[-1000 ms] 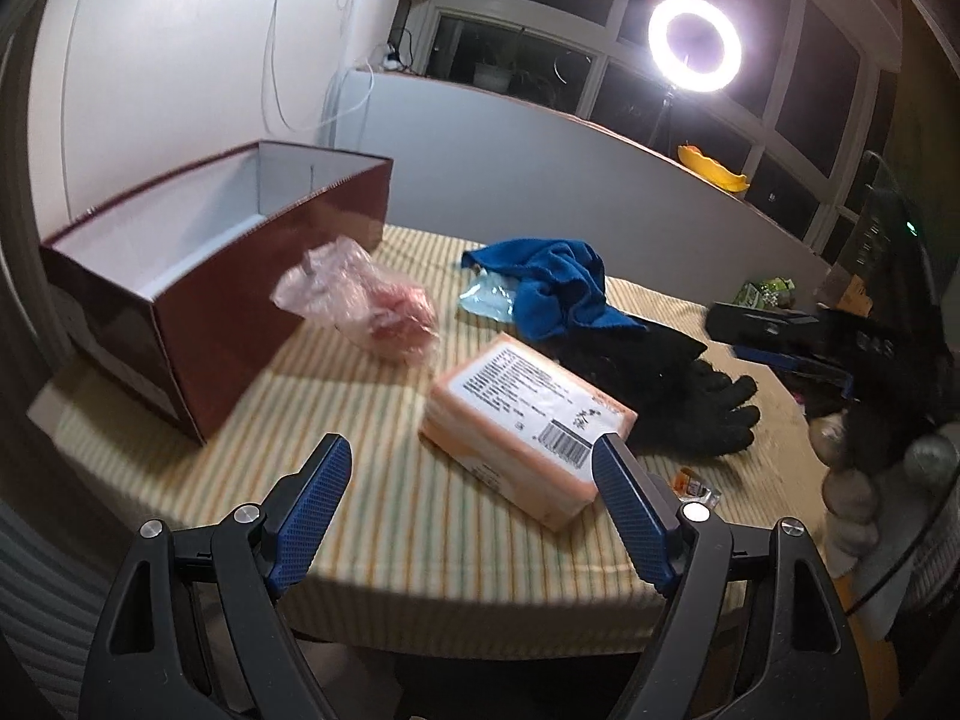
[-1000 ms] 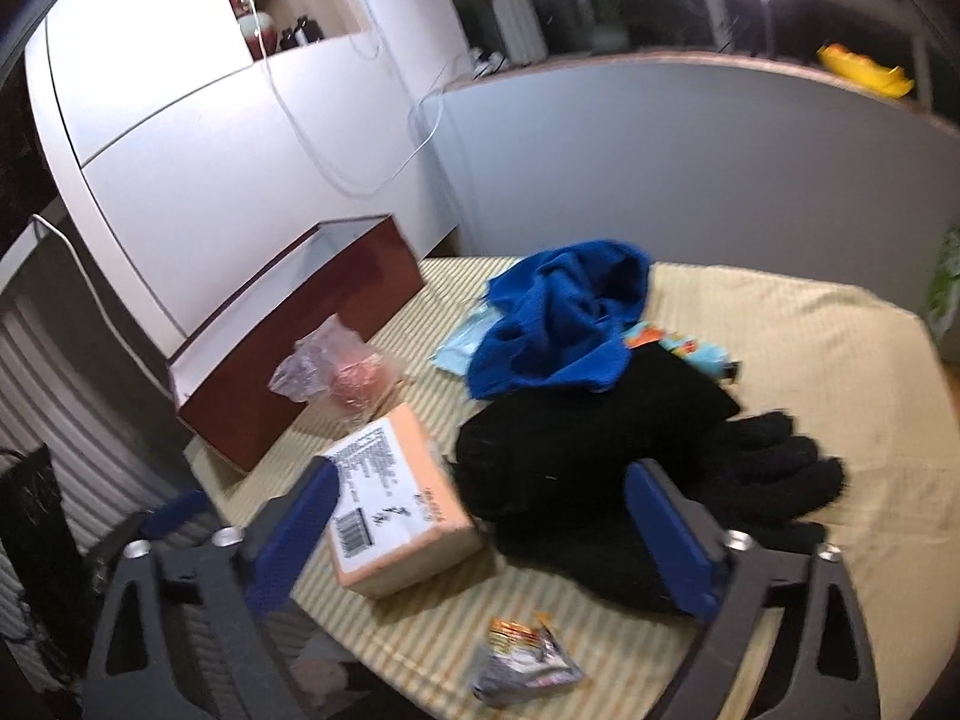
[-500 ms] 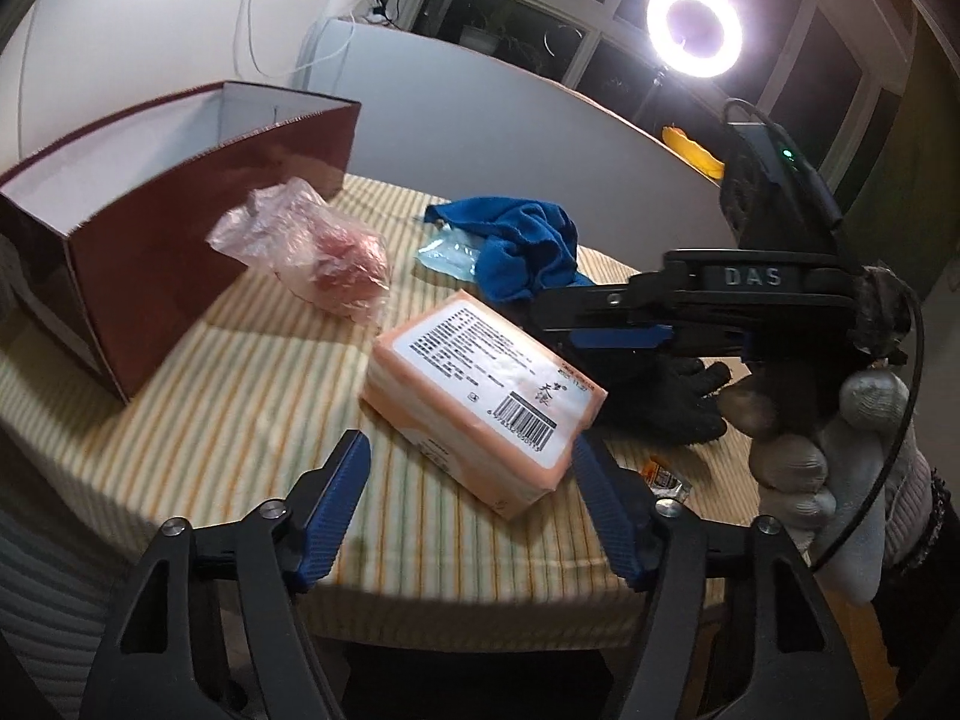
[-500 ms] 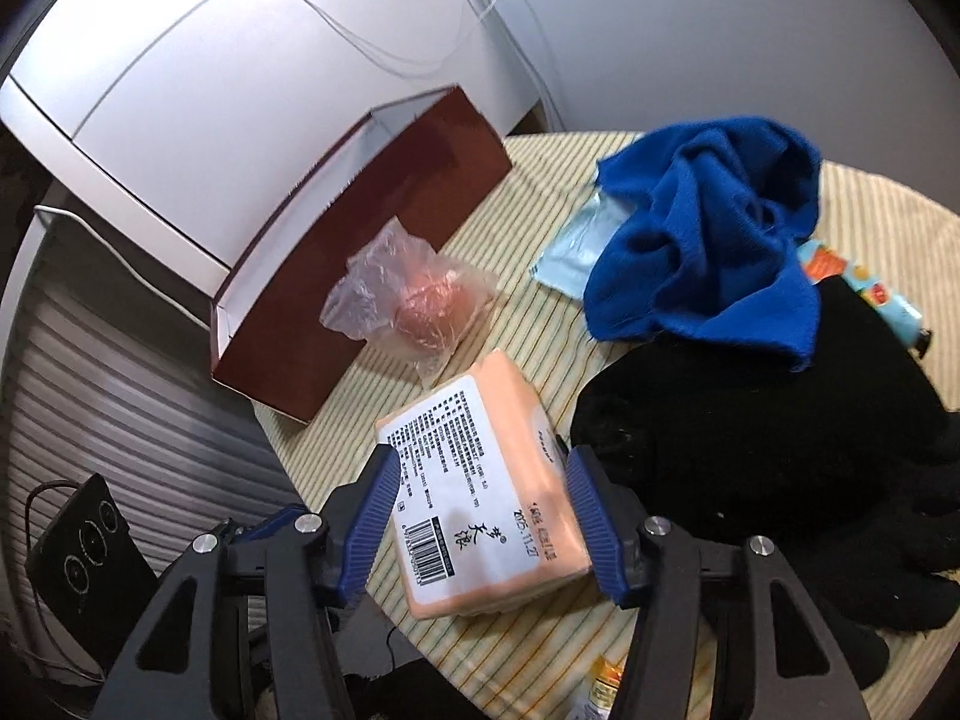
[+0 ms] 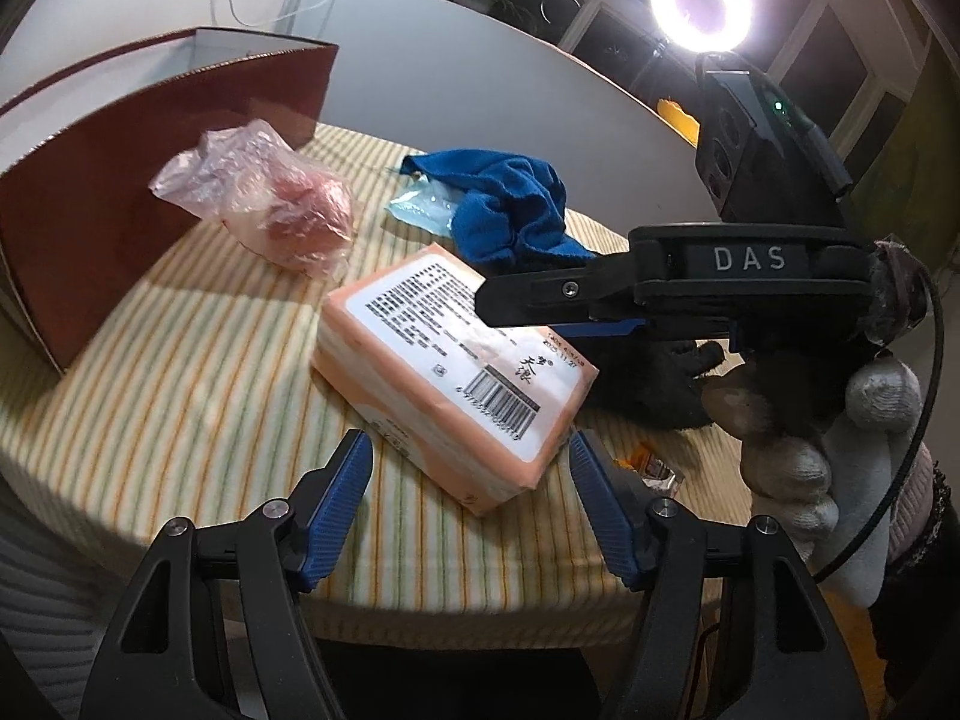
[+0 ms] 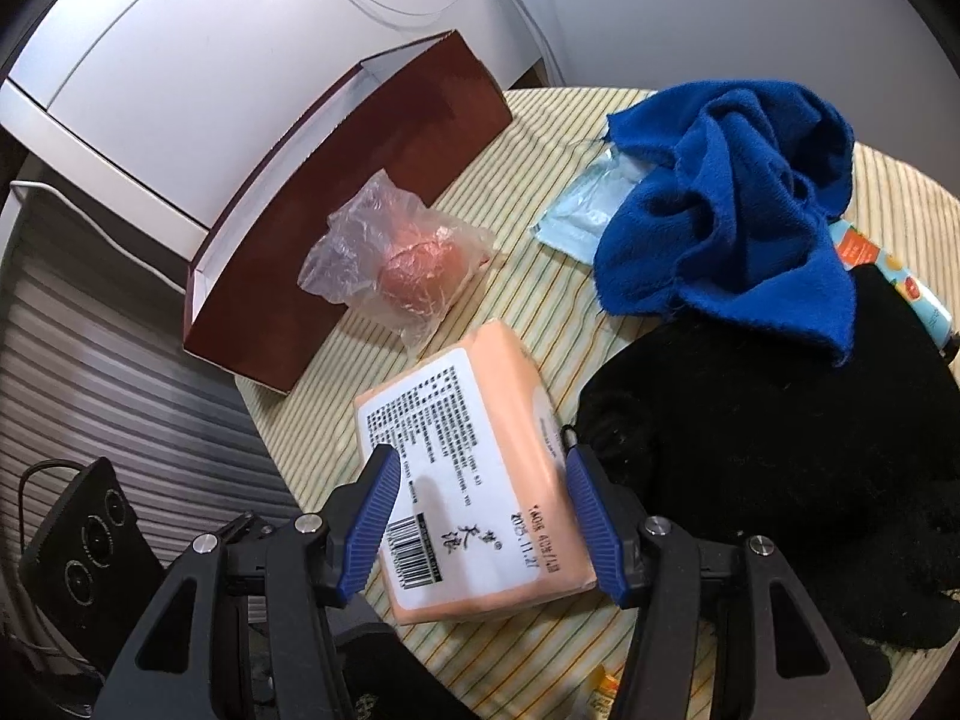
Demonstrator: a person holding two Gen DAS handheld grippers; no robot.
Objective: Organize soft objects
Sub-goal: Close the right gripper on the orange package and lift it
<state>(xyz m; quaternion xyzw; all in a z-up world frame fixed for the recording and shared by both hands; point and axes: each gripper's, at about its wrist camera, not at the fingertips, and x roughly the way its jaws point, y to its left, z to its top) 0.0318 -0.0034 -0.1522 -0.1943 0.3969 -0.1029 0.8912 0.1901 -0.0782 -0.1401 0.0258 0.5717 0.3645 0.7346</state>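
Note:
An orange tissue pack [image 5: 444, 372] with a white label lies on the striped table; it also shows in the right wrist view [image 6: 474, 480]. My right gripper [image 6: 477, 474] is open, its blue pads on either side of the pack's near end, hovering just above it; it also shows in the left wrist view [image 5: 540, 312]. My left gripper [image 5: 471, 468] is open at the table's front edge, just short of the pack. A blue cloth [image 6: 732, 204], black gloves [image 6: 768, 468] and a clear bag with something pink [image 6: 396, 264] lie beyond.
An open brown box [image 6: 336, 192] with a white inside stands at the table's left, also in the left wrist view [image 5: 90, 192]. A pale blue packet [image 6: 576, 210] lies under the cloth. A small snack wrapper [image 5: 654, 468] lies near the front edge. A ring light [image 5: 699, 3] shines behind.
My right gripper has come down and forward over the tissue pack, its pads now straddling the pack. My left gripper has moved closer to the pack. Nothing has been taken hold of.

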